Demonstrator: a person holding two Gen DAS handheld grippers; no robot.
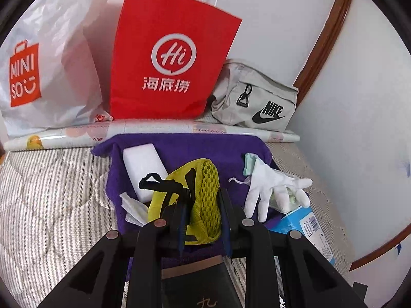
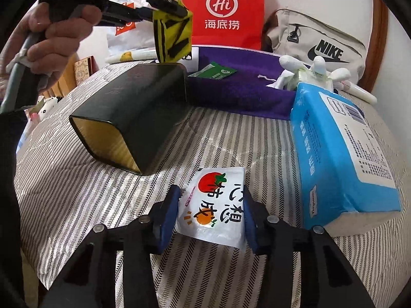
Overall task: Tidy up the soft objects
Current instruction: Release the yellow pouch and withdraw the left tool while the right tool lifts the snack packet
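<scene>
The jaws of the left gripper [image 1: 203,213] are clamped tight on a yellow mesh pouch [image 1: 199,200] with black straps, which is held up off the purple cloth [image 1: 179,148]. The jaws of the right gripper [image 2: 210,213] are set partly apart, one on each side of a white packet [image 2: 215,205] printed with a tomato and an orange; the packet is seen lying flat on the striped quilt [image 2: 64,179], and whether the pads press on it cannot be told.

Only in the left wrist view are a white foam block [image 1: 143,169], crumpled tissue [image 1: 133,208] and a white plastic bag [image 1: 46,64] shown. Only in the right wrist view are a black tin [image 2: 136,113] lying on its side, a green sachet [image 2: 213,71] on the cloth and the hand [image 2: 54,36] gripping the left tool shown. A white glove [image 1: 272,187], a blue tissue pack [image 2: 341,154], a red paper bag [image 1: 172,56] and a grey pouch [image 1: 257,97] are seen in both.
</scene>
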